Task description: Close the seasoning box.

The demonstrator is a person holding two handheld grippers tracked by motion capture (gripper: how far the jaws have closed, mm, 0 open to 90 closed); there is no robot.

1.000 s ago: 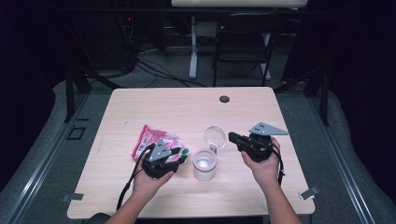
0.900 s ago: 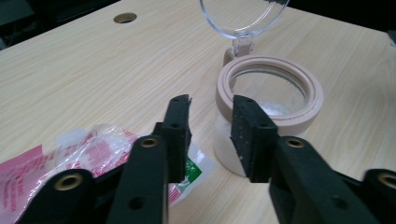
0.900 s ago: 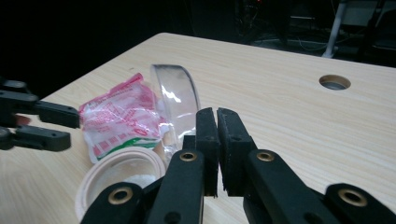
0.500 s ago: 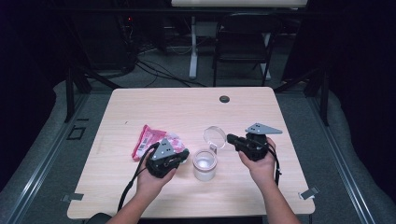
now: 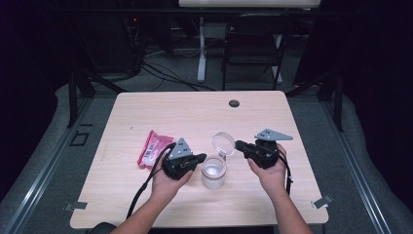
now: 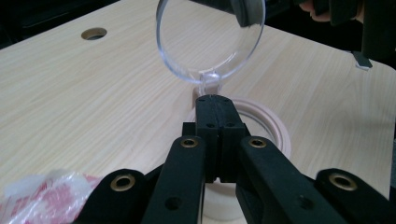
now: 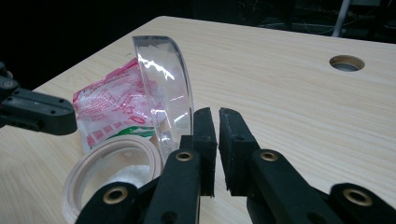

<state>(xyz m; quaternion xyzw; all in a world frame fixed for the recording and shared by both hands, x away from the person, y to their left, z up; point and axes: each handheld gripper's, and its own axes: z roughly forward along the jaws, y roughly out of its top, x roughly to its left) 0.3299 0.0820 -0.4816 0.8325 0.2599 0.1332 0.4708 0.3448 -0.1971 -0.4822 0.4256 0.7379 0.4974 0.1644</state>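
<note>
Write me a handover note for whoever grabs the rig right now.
Left tool: shut, empty, over the jar rim.
Right tool: nearly shut, nothing between the jaws, beside the upright lid.
Jar near the table's front edge, hinged lid flipped open, white powder inside. Pink packet lies flat, left of the jar.
Done: lid open.
Left: probably handling the packet or closing the lid; can't tell which.

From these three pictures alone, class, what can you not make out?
- Print on the pink packet: too small in the high view, cut off by the edge in the left gripper view.
- What the jar holds: white stuff, too blurred to name.
- Whether the right gripper pinches the clear lid: its jaws hide the contact.
</note>
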